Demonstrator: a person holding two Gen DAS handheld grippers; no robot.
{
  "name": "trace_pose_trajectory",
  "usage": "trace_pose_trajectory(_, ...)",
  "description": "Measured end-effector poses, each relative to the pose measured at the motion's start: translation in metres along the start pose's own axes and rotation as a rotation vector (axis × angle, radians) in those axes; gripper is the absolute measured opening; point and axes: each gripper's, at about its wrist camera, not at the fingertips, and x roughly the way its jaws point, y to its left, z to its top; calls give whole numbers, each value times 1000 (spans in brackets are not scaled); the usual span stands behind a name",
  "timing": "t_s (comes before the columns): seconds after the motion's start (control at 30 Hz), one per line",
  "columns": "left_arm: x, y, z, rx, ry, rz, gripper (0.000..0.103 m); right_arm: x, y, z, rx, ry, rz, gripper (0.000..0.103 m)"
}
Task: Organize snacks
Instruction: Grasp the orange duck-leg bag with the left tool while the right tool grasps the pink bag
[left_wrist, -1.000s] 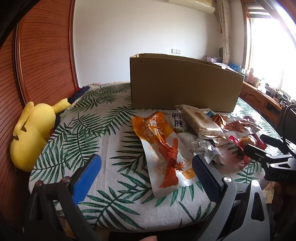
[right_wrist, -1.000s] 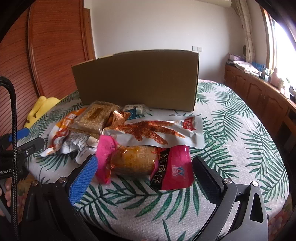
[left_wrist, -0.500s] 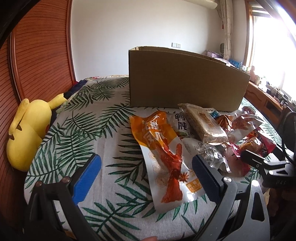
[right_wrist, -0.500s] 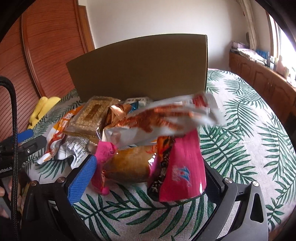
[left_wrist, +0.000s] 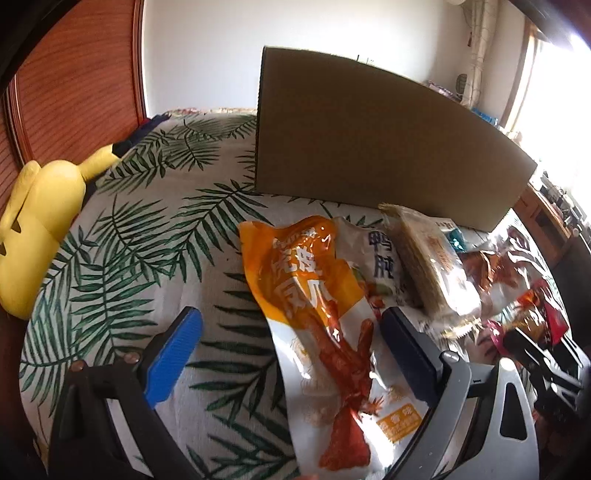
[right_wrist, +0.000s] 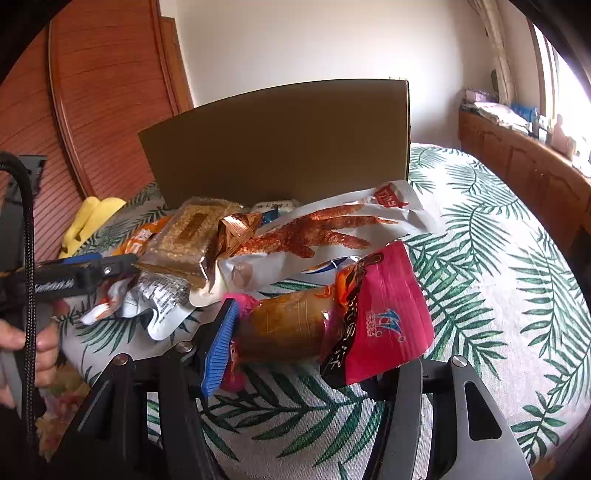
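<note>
On the leaf-print bedspread (right_wrist: 491, 280), the right gripper (right_wrist: 314, 354) had just been closing its jaws, and they pressed the pink snack packet (right_wrist: 380, 317) between them, the blue pad (right_wrist: 219, 350) against its clear, brownish end and the other finger hidden behind the pink end. The packet's pink end was tilted up off the cloth. Just behind it lay a white packet printed with a red chicken foot (right_wrist: 325, 232), and to the left of that a golden-brown bar in clear wrap (right_wrist: 188, 236) on top of the heap. The left gripper (left_wrist: 291, 332) hung with its jaws wide apart and nothing pressed between them; the orange chicken-foot packet (left_wrist: 317, 317) lay on the cloth between its fingers, nearer the dark right finger (left_wrist: 406, 354) than the blue one (left_wrist: 173, 358). The rest of the snacks were piled to the right of that packet. Behind the whole heap stood a cardboard box (left_wrist: 369, 147), upright, its plain side facing both cameras. A yellow plush toy (left_wrist: 37, 221) lay at the bedspread's left edge, against a reddish wooden panel (left_wrist: 74, 81).
</note>
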Motion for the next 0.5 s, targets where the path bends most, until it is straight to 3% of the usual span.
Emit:
trace_pose_trajectory(0.23, 13, 0, 13, -8, 20, 4, 96, -7, -5, -4, 17, -6, 2, 57)
trace_pose_trajectory(0.3, 15, 0, 14, 17, 17, 22, 89, -8, -5, -4, 17, -8, 0, 57)
trace_pose_trajectory(0.4, 12, -1, 11, 61, 1, 33, 68, -9, -4, -4, 12, -7, -6, 57)
trace_pose_trajectory(0.47, 9, 0, 9, 83, -12, 40, 47, -10, -4, -4, 10, -7, -10, 57)
trace_pose_trajectory(0.5, 8, 2, 8, 86, -13, 34, 46, -11, -4, -4, 9, -7, -11, 57)
